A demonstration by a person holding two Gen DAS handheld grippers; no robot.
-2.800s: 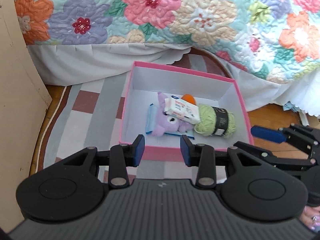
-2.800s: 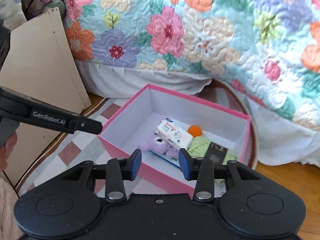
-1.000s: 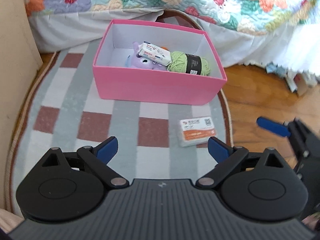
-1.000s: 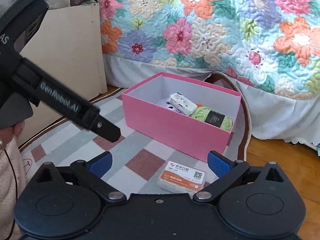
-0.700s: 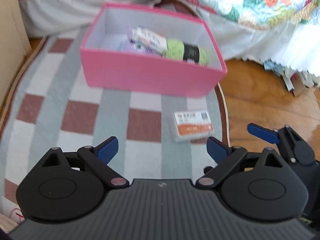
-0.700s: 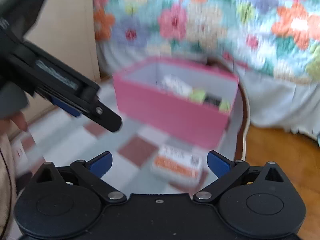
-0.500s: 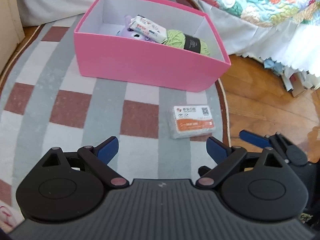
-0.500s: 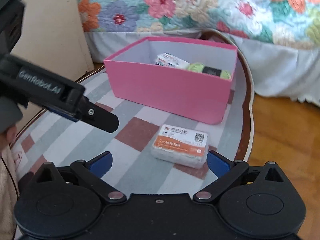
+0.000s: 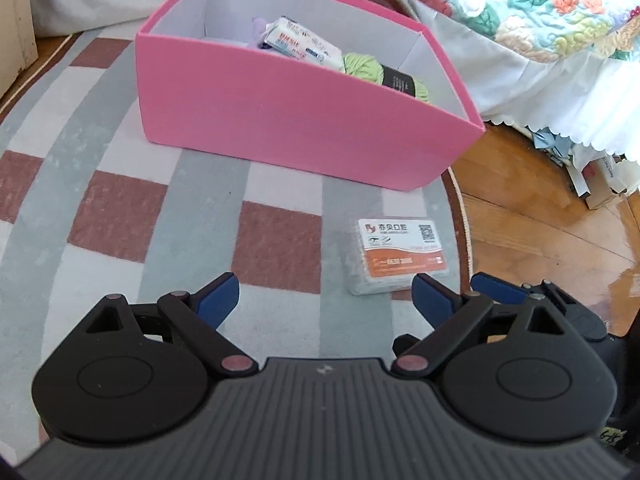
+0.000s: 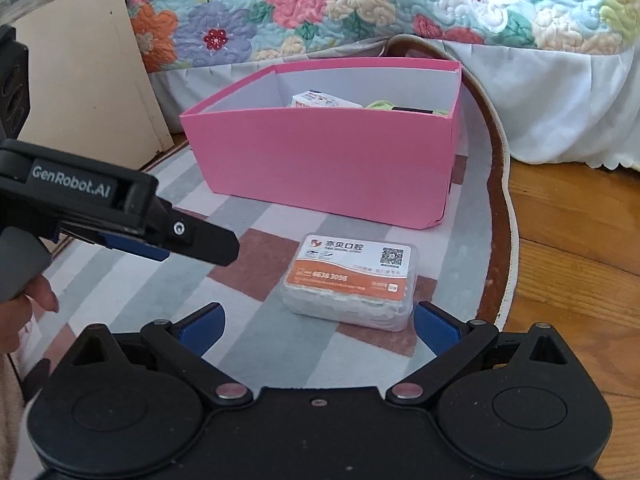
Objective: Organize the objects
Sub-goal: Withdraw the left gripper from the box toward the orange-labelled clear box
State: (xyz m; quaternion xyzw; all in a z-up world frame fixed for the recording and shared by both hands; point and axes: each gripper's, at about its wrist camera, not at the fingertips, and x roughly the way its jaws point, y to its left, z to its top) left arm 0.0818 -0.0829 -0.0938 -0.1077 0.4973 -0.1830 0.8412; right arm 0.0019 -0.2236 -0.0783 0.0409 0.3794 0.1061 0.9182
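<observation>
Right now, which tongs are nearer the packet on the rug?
Right. The right tongs are open directly before the packet; the left tongs are open further left.

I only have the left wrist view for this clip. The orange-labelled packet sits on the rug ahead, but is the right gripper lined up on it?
Observer: Yes. In the right wrist view the packet lies just ahead of the right gripper, within the span of its wide-open jaws but not yet between them.
Operator: Does the packet touch the pink box?
Observer: No. That view shows a strip of rug between the packet and the pink box.
Operator: What is left of the box? My view cuts off there.
Observer: A beige board leans there, against the flowered quilt.
Operator: And my own gripper?
Observer: The left gripper shows from the side, hovering above the rug, left of the packet.
</observation>
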